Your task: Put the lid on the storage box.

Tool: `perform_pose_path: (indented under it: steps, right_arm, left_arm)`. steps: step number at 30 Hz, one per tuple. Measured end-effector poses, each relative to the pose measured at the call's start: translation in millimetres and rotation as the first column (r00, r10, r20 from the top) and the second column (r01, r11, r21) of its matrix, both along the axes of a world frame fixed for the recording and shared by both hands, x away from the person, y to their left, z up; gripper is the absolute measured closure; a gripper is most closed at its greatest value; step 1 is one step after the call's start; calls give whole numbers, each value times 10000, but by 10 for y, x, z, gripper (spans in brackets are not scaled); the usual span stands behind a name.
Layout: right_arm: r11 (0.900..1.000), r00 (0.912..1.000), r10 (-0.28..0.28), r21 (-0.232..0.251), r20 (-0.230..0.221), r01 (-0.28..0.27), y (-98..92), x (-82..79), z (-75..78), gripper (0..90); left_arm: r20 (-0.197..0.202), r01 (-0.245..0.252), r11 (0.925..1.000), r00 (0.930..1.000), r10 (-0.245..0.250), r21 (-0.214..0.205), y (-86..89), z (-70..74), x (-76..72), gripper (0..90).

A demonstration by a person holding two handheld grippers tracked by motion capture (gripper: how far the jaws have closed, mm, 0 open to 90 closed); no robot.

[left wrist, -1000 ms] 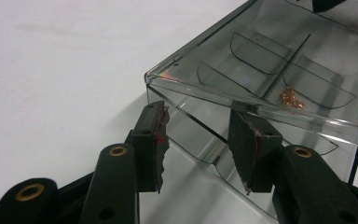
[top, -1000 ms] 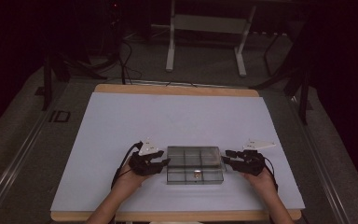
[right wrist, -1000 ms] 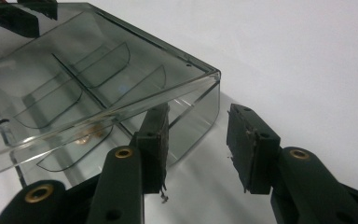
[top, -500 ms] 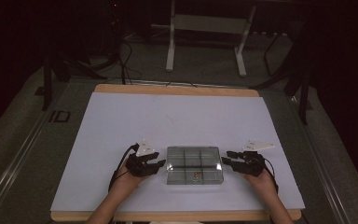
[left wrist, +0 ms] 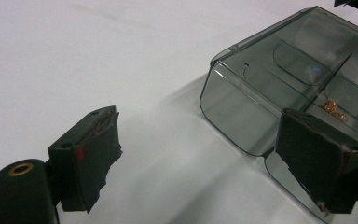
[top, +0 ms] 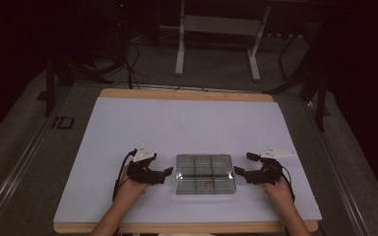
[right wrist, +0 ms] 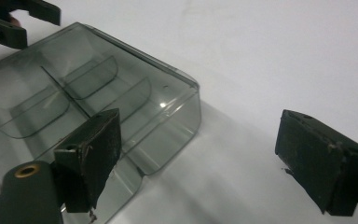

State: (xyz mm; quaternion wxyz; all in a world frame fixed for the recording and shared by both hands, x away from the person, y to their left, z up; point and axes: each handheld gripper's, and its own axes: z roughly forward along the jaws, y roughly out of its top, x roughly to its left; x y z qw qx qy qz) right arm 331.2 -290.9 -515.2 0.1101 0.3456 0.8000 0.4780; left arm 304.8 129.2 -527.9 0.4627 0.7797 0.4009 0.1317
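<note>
Clear compartment box [top: 205,173], lid shut, flat

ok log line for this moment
left gripper: just opened, beside box | right gripper: just opened, beside box | box: on table, lid shut

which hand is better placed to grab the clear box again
Slightly the right: the right tool sits against the clear box, while the left tool stands a small gap away. Both tools' jaws have just opened, gripping nothing.

Left gripper [left wrist: 205,163] jaws just opened wide beside the smoky compartment box [left wrist: 279,79] (nothing between them)
</note>
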Motion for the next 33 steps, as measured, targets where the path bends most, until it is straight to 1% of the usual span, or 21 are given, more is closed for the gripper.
perform_pose_path:
  steps: [1, 2, 3, 5, 6, 8, 9, 10, 14, 18, 21, 23, 29, 32, 33]
  right_arm:
    - [10000, 10000, 35, -37, 33, -35, 4, 0, -10, 145]
    - [10000, 10000, 68, -62, 37, -68, 12, 1, -18, 143]
    - [10000, 10000, 35, -13, 75, -35, 9, 6, -23, 143]
    - [9999, 9997, -147, 54, 176, 146, 0, 11, -28, 143]
    - [9998, 9994, -213, 61, 271, 212, -4, 11, -27, 143]
    - [9993, 9985, -368, 63, 411, 366, -15, 9, -25, 142]
    - [9992, 9982, -394, 48, 445, 393, -21, 12, -29, 142]
    - [9991, 9981, -423, 57, 450, 421, -26, 13, -35, 140]
    - [9988, 9981, -488, -37, 369, 490, -44, 28, -62, 140]
    - [9987, 9980, -473, -183, 417, 481, -44, 27, -71, 140]
    - [9987, 9983, -459, -189, 373, 466, -52, 32, -81, 140]
    - [9984, 9978, -492, -239, 433, 503, -59, 32, -85, 140]
    - [9959, 9953, -762, -437, 600, 788, -128, 31, -85, 141]
    - [9946, 9941, -889, -488, 618, 919, -160, 33, -86, 141]
    - [9936, 9931, -949, -546, 686, 987, -177, 34, -86, 141]
  left_arm:
    - [57, -61, 10000, 10000, 61, -78, 1, 1, -3, 127]
    - [59, -60, 9999, 10000, 61, -124, 2, 3, 1, 73]
    - [178, -28, 9997, 9998, 32, -236, 5, 4, 0, 50]
    - [476, -27, 9996, 9989, 39, -269, 11, 12, -7, 39]
    - [486, -44, 9993, 9988, 62, -363, 15, 18, -6, 32]
    - [379, 68, 9970, 9993, -39, -768, 28, 26, 0, 29]
    - [354, 98, 9967, 9993, -70, -805, 27, 27, 0, 29]
    - [363, 98, 9977, 9993, -74, -670, 23, 26, -1, 29]
    - [365, 212, 9985, 9991, -194, -514, 11, 0, 0, 29]
    - [397, 132, 9985, 9992, -111, -536, 15, 3, -4, 29]
    - [389, 83, 9984, 9992, -61, -561, 24, 5, -5, 29]
    - [352, 75, 9985, 9994, -56, -540, 29, -1, -3, 29]
    - [380, -37, 9987, 9993, 56, -516, 49, -5, -4, 29]
    - [368, -62, 9990, 9993, 78, -438, 55, -6, -2, 29]
    - [375, -60, 9988, 9993, 78, -477, 60, -8, -2, 29]
